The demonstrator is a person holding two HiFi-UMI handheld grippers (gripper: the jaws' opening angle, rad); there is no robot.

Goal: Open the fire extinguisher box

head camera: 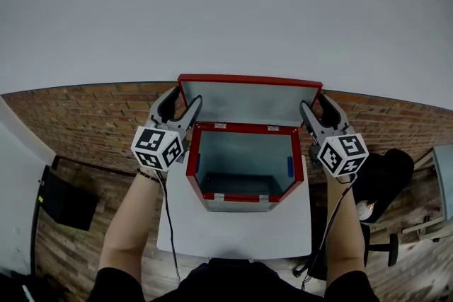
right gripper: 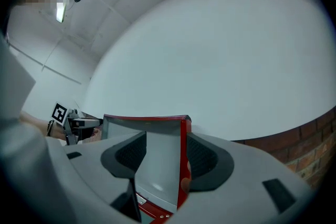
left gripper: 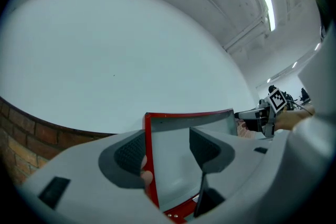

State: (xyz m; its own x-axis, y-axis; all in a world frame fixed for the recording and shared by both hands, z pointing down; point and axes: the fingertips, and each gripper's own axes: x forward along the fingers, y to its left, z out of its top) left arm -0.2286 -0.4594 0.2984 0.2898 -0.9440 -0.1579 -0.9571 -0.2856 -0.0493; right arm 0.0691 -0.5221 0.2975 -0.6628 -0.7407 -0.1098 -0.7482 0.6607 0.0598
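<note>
Box: the red box (head camera: pixel 298 160) stood on the white desk (head camera: pixel 241 233), near its far edge, with the top open and a grey-blue inside.
Lid: the lid (head camera: pixel 249 102) stood raised at the back of the box, its grey inner face toward the person and a red rim along its top.
Left gripper: the left gripper (head camera: pixel 182 104) was at the lid's left edge, its marker cube (head camera: pixel 157 147) just left of the box's near corner.
Left fingers: in the left gripper view (left gripper: pixel 167 150) they were wide apart, with the lid's (left gripper: pixel 173 178) red edge between them. That edge lay close against the left pad (left gripper: pixel 130 152); the right pad was well clear of it, so nothing was clamped.
Right gripper: the right gripper (head camera: pixel 317 108) was at the lid's right edge, its cube (head camera: pixel 342 154) just right of the box.
Right fingers: in the right gripper view (right gripper: pixel 165 152) they also stood wide apart around the lid's (right gripper: pixel 157 176) red edge. That edge ran close by the right pad (right gripper: pixel 202 155), with a broad gap to the left one; it was not pinched.
Across: each gripper view showed the other gripper at the lid's far side (left gripper: pixel 262 115) (right gripper: pixel 73 123).
Arms: both forearms reached forward along either side of the desk.
Surroundings: a brick wall (head camera: pixel 92 117) ran beyond the desk below a plain white wall (head camera: pixel 226 3); a black chair (head camera: pixel 382 180) stood to the right on the wooden floor (head camera: pixel 71 251).
</note>
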